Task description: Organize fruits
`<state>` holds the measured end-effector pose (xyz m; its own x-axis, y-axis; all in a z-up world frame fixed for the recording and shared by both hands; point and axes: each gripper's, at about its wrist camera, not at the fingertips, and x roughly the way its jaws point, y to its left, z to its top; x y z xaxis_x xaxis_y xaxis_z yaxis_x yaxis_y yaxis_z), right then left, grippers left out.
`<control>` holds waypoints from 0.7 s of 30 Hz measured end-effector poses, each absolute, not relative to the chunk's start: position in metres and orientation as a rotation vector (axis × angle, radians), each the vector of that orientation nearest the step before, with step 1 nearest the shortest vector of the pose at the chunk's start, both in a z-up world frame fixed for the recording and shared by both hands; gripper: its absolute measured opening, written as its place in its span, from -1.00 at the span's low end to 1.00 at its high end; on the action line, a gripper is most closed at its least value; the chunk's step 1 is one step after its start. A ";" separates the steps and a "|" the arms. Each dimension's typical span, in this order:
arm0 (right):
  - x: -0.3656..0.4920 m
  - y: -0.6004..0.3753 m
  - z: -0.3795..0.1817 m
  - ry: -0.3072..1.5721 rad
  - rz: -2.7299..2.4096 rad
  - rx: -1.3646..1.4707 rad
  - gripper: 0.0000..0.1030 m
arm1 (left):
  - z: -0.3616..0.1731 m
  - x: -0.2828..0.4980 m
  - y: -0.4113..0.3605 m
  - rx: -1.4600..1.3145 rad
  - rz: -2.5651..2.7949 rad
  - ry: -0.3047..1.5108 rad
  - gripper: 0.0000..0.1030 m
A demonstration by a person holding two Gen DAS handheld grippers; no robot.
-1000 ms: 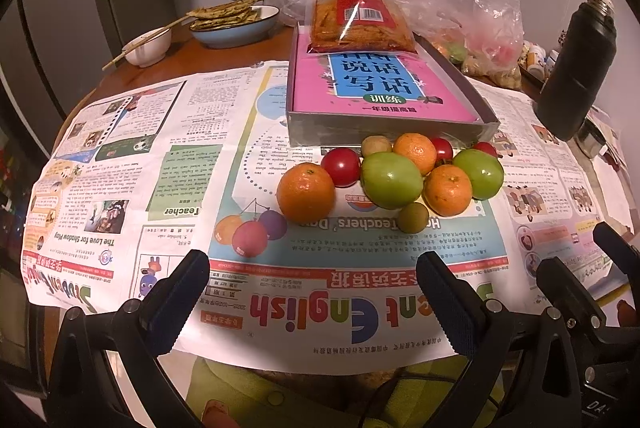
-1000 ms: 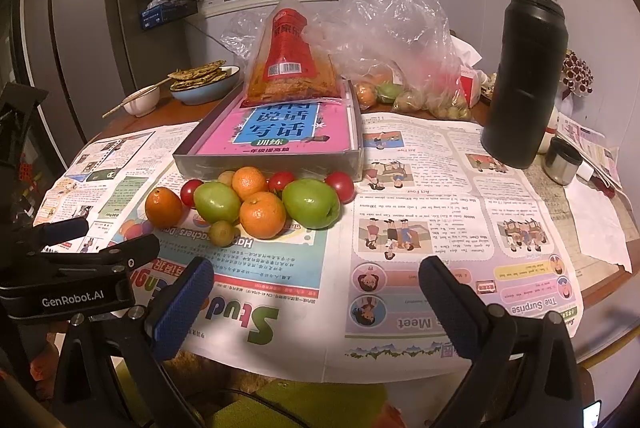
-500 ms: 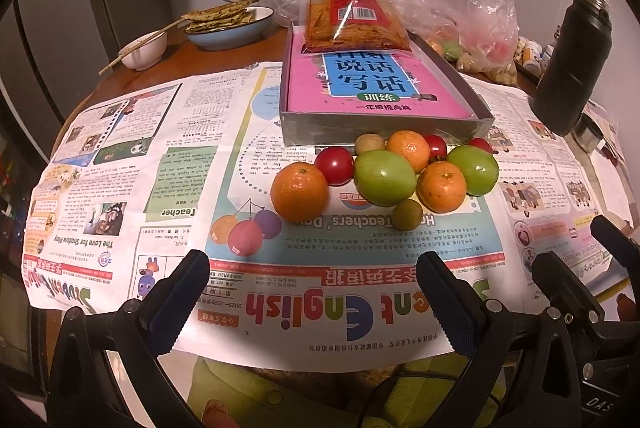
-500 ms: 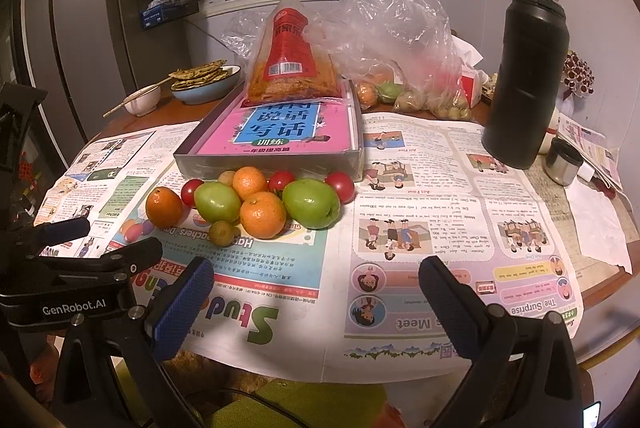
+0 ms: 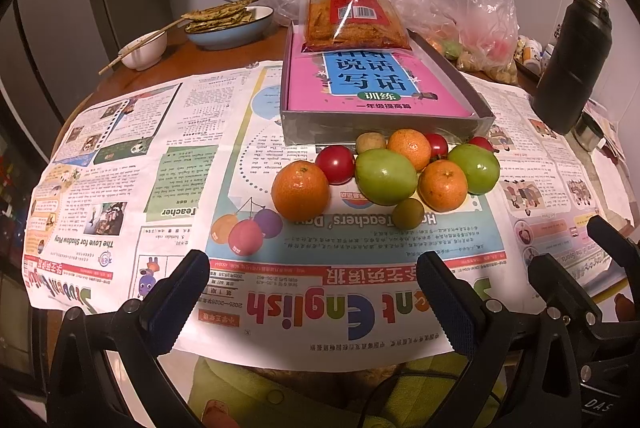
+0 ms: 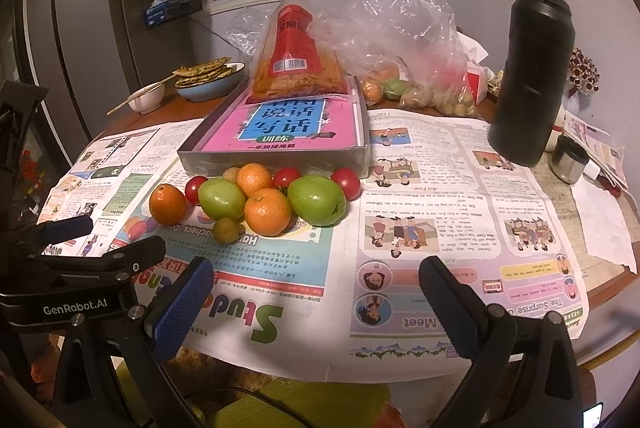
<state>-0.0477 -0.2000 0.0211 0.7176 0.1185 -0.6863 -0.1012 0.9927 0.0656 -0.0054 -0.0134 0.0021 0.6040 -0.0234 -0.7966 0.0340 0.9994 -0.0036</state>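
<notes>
A cluster of fruit lies on the newspaper in front of a grey box point(image 5: 384, 125) point(image 6: 276, 161). It holds oranges point(image 5: 301, 191) point(image 6: 267, 211), two green apples point(image 5: 385, 176) point(image 6: 317, 200), red tomatoes point(image 5: 335, 164) point(image 6: 345, 181) and small brownish-green fruits point(image 5: 408, 213) point(image 6: 227, 230). My left gripper point(image 5: 314, 298) hovers open over the near table edge, short of the fruit, with nothing between its fingers. My right gripper point(image 6: 316, 302) is open too, empty, to the right of the left one and short of the pile.
A pink book point(image 5: 372, 83) and a red snack bag point(image 5: 348, 7) lie in the grey box. Behind stand a blue bowl of flatbread point(image 5: 228, 23), a white bowl with chopsticks point(image 5: 142, 47) and plastic bags point(image 6: 404, 43). A black flask point(image 6: 528, 75) and metal cup point(image 6: 568, 157) stand right.
The left wrist view has shifted slightly, so the fruit sits a little lower and left of where it was. The right gripper has not moved, and both stay open.
</notes>
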 end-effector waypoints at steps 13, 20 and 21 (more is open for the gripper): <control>-0.021 -0.210 0.015 0.764 0.147 0.022 1.00 | 0.002 0.014 0.023 -0.017 -0.013 0.928 0.99; 0.004 -0.215 0.005 0.780 0.161 -0.017 0.92 | -0.003 0.031 0.031 -0.017 -0.050 0.952 0.96; 0.007 -0.216 0.004 0.785 0.166 -0.019 0.86 | -0.004 0.034 0.031 -0.017 -0.062 0.957 0.91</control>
<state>0.0072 -0.2158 0.0041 0.6946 0.1420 -0.7052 -0.1563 0.9867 0.0446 0.0338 0.0306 -0.0043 0.5745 -0.0601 -0.8163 0.0454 0.9981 -0.0416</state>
